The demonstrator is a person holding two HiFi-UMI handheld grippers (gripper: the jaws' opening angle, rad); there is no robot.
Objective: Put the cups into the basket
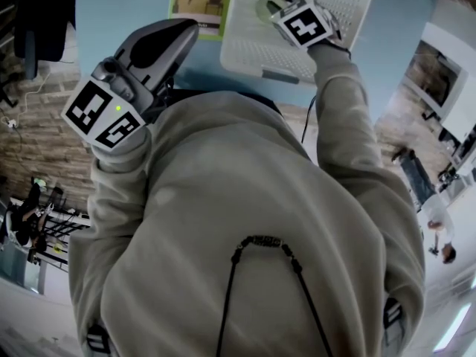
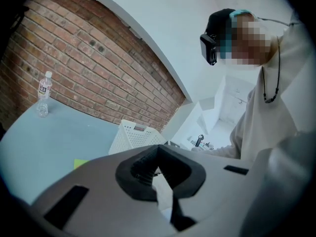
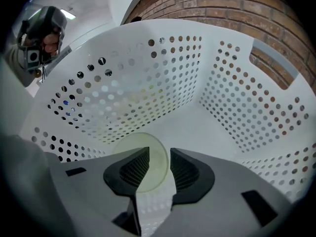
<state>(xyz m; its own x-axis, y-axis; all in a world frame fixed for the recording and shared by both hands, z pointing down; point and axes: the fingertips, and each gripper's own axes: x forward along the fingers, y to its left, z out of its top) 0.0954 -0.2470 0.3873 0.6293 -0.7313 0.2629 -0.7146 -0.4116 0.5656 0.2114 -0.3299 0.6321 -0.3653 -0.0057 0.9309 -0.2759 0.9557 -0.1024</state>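
While the right gripper [image 3: 159,153] points steeply down into the white perforated basket [image 3: 148,78], its jaws stand apart with a clear gap. A pale green cup [image 3: 143,141] lies on the basket floor just beyond the tips, low and centre in the right gripper view. It shows as a round disc, partly covered by the left-hand jaw. The pads do not press on it, so the claw is open and holds nothing.

Head view: the right gripper [image 1: 286,2] sits inside the basket [image 1: 253,54] at the top centre-right of the frame. The cup [image 1: 266,7] is a pale green shape just left of its marker cube.

The left gripper [image 1: 186,30] is at upper left, raised in front of the person's grey-beige sweatshirt [image 1: 245,222] and apart from the basket.

Left gripper view: the left gripper [image 2: 158,149] has its black pads meeting at the tips with nothing between them, so it is closed and empty. Beyond them the basket [image 2: 131,135] stands on the light blue table [image 2: 49,137].

Other items:
- A clear water bottle [image 2: 44,93] stands upright at the table's far left edge, against the brick wall [image 2: 89,58].
- A yellow-green sheet [image 1: 199,2] lies on the table just left of the basket.
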